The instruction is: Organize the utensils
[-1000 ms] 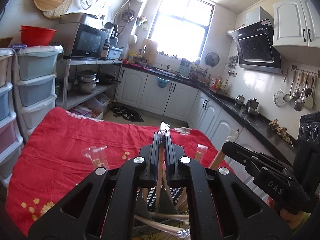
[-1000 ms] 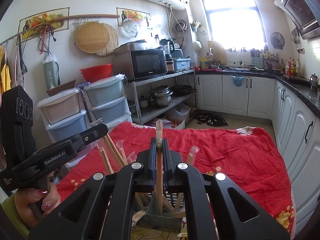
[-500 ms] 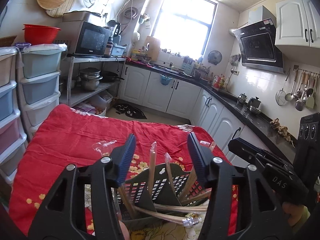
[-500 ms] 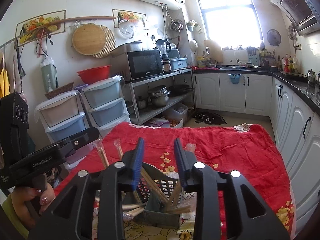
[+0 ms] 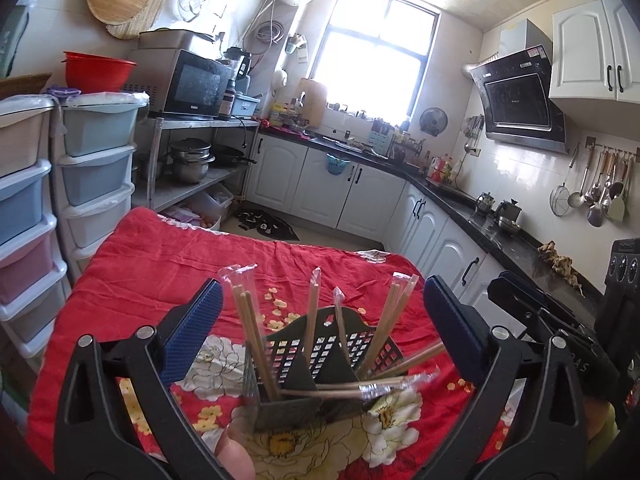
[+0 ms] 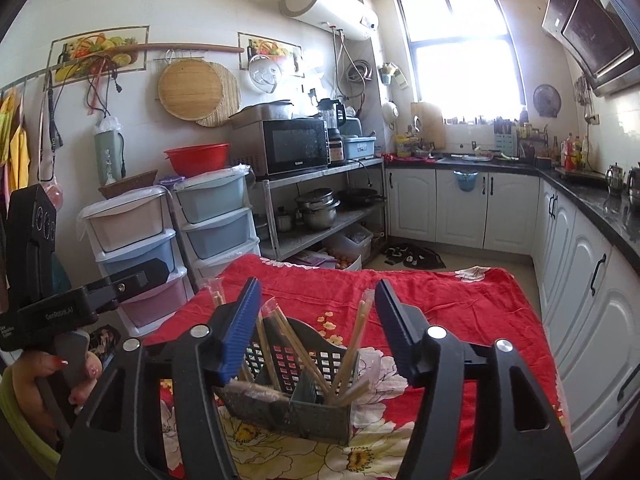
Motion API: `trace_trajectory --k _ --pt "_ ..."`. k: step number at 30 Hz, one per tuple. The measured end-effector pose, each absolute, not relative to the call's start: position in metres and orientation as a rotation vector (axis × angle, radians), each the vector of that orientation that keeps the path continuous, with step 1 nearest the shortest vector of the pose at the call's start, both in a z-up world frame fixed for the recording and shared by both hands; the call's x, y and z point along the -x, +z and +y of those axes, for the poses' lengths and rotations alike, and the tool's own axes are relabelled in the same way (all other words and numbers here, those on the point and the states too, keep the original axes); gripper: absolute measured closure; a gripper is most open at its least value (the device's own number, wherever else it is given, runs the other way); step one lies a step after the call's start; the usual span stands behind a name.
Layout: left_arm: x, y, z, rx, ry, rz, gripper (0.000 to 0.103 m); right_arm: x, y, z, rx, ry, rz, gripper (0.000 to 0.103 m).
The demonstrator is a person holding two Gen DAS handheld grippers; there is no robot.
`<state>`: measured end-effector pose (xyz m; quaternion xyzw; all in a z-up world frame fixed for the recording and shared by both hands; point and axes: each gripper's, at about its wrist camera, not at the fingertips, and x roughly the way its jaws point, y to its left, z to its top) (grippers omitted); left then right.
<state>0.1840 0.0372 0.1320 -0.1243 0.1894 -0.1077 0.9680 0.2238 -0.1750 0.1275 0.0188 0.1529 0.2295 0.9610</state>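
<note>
A dark slotted utensil holder (image 5: 320, 364) stands on the red flowered cloth (image 5: 168, 264), with several plastic-wrapped wooden chopsticks (image 5: 256, 340) leaning in it. My left gripper (image 5: 320, 320) is open and empty, its jaws wide apart above and on either side of the holder. In the right wrist view the same holder (image 6: 292, 376) holds the chopsticks (image 6: 348, 352). My right gripper (image 6: 316, 328) is open and empty, its blue pads (image 6: 240, 332) spread on either side of the holder. The other hand-held gripper shows at the left edge (image 6: 80, 304).
Stacked plastic drawers (image 5: 92, 176) and a metal rack with a microwave (image 5: 192, 84) stand to the left of the table. White cabinets (image 6: 600, 312) and a dark counter run along the right. A thumb (image 5: 236, 456) shows at the bottom edge.
Both grippers were shut on a wrapped chopstick a second ago. Both have opened wide, let the chopsticks go into the holder and pulled back a little.
</note>
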Motion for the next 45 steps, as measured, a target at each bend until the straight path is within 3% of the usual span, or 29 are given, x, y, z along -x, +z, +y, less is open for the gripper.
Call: trace_trajectory --k 9,16,29,45 --pt "-0.155 0.123 0.036 0.253 -0.207 0.398 0.011 -0.187 0.123 -0.183 -0.022 0.454 0.258 0.024" --pt "-0.137 0.101 0.03 0.24 -0.172 0.436 0.011 -0.164 0.107 -0.187 -0.012 0.454 0.262 0.014" --pt "-0.124 0.051 0.029 0.224 -0.117 0.527 0.011 -0.156 0.056 -0.186 -0.001 0.418 0.381 0.008" --pt "-0.096 0.009 0.023 0.22 -0.091 0.5 0.011 -0.151 0.0 -0.188 -0.021 0.38 0.511 0.008"
